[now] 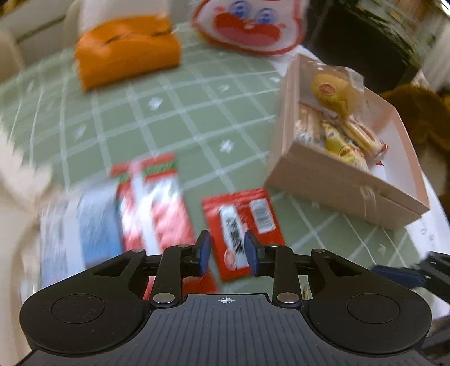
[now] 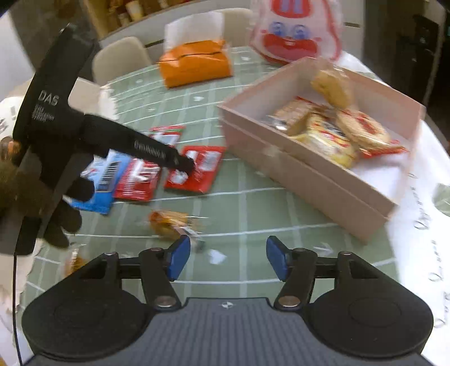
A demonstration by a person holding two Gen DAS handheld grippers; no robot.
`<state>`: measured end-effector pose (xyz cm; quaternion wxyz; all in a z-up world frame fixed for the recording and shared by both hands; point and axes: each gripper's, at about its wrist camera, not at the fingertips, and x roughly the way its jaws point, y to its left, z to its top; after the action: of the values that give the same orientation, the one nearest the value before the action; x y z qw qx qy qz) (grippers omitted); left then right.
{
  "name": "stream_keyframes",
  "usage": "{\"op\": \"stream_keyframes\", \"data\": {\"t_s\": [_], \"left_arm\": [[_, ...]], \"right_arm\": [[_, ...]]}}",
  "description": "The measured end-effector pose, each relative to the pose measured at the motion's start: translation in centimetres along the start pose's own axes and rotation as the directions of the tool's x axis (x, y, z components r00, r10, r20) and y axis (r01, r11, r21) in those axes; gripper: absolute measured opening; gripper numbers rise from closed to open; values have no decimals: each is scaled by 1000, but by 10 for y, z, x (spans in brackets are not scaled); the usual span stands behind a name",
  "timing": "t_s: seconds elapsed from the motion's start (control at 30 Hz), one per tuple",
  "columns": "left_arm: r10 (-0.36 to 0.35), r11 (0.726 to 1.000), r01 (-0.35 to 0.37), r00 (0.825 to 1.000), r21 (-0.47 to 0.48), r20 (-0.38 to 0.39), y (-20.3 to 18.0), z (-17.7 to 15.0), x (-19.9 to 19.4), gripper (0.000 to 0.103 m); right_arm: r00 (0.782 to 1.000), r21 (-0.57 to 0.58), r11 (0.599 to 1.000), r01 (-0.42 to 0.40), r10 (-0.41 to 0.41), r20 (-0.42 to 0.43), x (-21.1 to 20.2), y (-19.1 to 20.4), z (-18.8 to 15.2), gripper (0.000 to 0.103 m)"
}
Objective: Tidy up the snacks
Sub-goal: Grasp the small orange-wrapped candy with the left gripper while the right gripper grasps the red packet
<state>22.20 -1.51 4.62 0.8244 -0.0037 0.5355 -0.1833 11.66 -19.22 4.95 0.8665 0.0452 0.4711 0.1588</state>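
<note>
on the bench (image 1: 174,112), covered by a green checked cloth, the stock lies as follows.

- pink box (image 2: 303,180): open-topped, toward the right edge of the bench; holds several wrapped snacks, among them yellow packets (image 2: 323,140) and a round biscuit pack (image 1: 333,94) propped at the far end.
- red packet (image 1: 243,225): flat on the cloth, just beside the box's near corner.
- second red packet (image 1: 157,202) and blue packet (image 1: 92,225): flat, side by side, left of the first; blurred.
- small orange-brown wrapped snack (image 2: 168,223): loose on the cloth, apart from the flat packets.
- orange tissue box (image 1: 126,50): at the far side of the bench.
- white bag with a red and blue cartoon face (image 1: 250,25): far side, beyond the pink box.
- left gripper (image 1: 227,250): poised over the first red packet, fingers (image 1: 204,252) parted only a little, either side of it in view; no squeeze on it is visible. in the right wrist view its tip sits at that packet.
- right gripper (image 2: 227,257): above bare cloth, fingers (image 2: 277,260) released and well apart, nothing between them.
</note>
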Motion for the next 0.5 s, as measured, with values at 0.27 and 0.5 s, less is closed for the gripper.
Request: {"op": "stream_keyframes", "data": {"t_s": [0.27, 0.5], "left_arm": [[16, 980, 4, 995, -197, 100, 33, -36, -53, 27], [40, 965, 1, 988, -263, 151, 52, -54, -80, 26]], "right_arm": [[999, -38, 999, 21, -19, 35, 36, 34, 36, 64], [994, -44, 993, 110, -111, -17, 86, 61, 62, 66]]}}
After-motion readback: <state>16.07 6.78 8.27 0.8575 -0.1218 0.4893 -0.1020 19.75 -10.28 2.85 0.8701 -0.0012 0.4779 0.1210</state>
